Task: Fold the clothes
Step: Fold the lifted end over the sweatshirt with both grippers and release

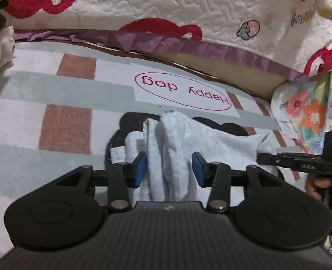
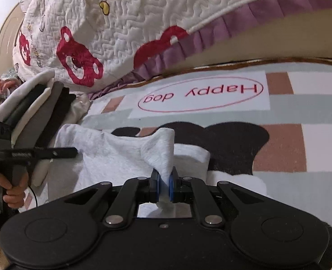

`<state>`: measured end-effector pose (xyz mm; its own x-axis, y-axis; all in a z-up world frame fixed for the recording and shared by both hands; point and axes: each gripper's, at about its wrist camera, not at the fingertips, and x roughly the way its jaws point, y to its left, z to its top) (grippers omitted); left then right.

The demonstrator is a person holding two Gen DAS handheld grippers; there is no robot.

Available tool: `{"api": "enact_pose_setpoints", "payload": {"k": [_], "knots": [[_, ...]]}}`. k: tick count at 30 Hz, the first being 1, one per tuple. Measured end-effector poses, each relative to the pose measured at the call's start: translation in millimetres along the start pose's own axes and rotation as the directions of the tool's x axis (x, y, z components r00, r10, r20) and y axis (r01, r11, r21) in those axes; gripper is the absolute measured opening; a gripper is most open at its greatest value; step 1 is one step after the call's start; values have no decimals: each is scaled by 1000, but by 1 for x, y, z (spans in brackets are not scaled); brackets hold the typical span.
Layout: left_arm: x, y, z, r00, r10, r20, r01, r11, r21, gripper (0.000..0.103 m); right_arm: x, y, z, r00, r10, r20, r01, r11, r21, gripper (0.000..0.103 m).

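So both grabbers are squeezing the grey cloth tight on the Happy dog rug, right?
Not quite. Only the right gripper is squeezing the grey cloth; the right wrist view shows its blue pads shut on a fold. In the left wrist view the left gripper is open, its pads standing apart on either side of the cloth. The cloth does lie on the Happy dog rug.
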<state>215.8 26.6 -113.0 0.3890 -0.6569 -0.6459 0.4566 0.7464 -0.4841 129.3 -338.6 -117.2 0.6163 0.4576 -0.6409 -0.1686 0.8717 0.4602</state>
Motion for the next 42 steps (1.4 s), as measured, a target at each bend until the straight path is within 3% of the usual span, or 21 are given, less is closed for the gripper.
{"api": "enact_pose_setpoints", "payload": {"k": [2,4,6,10,16,17,19,20,21,23,24,25,27,30,32,34,36,39,42], "knots": [[4,9,-6,999,-32,-25,31,999,-43,43,4,-1,-1,1000,-2,-7,2,1000,-14,10],[10,12,-11,999,-5,-40,3,998,-58,40,7,-1,1,1000,-5,-7,5,1000,-16,10],[13,6,-12,998,53,-33,-54,999,-9,23,8,-3,2,1000,3,12,-3,1000,29,12],[13,-17,-16,988,153,7,-153,980,124,22,15,-12,4,999,18,37,-21,996,92,12],[11,-4,-15,980,198,16,-199,979,38,28,28,-3,5,997,-81,5,81,997,4,10],[10,-4,-13,972,233,19,-234,971,52,40,28,3,5,994,-108,6,108,994,-31,11],[6,-3,-12,955,293,49,-295,954,49,44,23,16,3,987,-154,37,157,982,-109,23],[1,-5,-11,950,304,74,-307,950,46,40,21,23,3,983,-176,53,182,972,-147,34],[-4,-6,-10,945,312,100,-318,947,43,33,18,30,2,978,-197,71,207,961,-185,35],[-16,-14,-10,917,359,175,-376,924,70,27,14,44,1,966,-236,108,257,932,-258,32],[-21,-18,-10,912,352,209,-376,922,88,26,11,51,1,959,-255,128,282,914,-292,28],[-26,-21,-9,923,309,231,-340,934,110,22,9,58,0,951,-272,148,307,894,-326,24],[-24,-26,-8,972,137,193,-172,969,176,20,4,71,-1,933,-304,191,356,849,-391,22],[2,-35,-9,990,83,112,-108,966,233,21,17,85,-8,949,-271,158,314,820,-479,22],[26,-33,-9,983,167,80,-182,951,250,20,33,77,-7,950,-285,128,311,823,-475,22],[40,-20,-8,978,197,68,-208,955,212,18,49,65,-5,946,-308,104,320,827,-462,19],[37,-11,-6,974,209,88,-222,961,167,8,56,50,0,941,-316,118,336,843,-420,19],[32,-2,-5,967,228,114,-243,960,140,8,59,35,11,936,-338,101,351,862,-366,19],[30,12,-6,979,179,94,-187,979,79,8,57,34,17,933,-353,75,357,871,-337,19]]}}
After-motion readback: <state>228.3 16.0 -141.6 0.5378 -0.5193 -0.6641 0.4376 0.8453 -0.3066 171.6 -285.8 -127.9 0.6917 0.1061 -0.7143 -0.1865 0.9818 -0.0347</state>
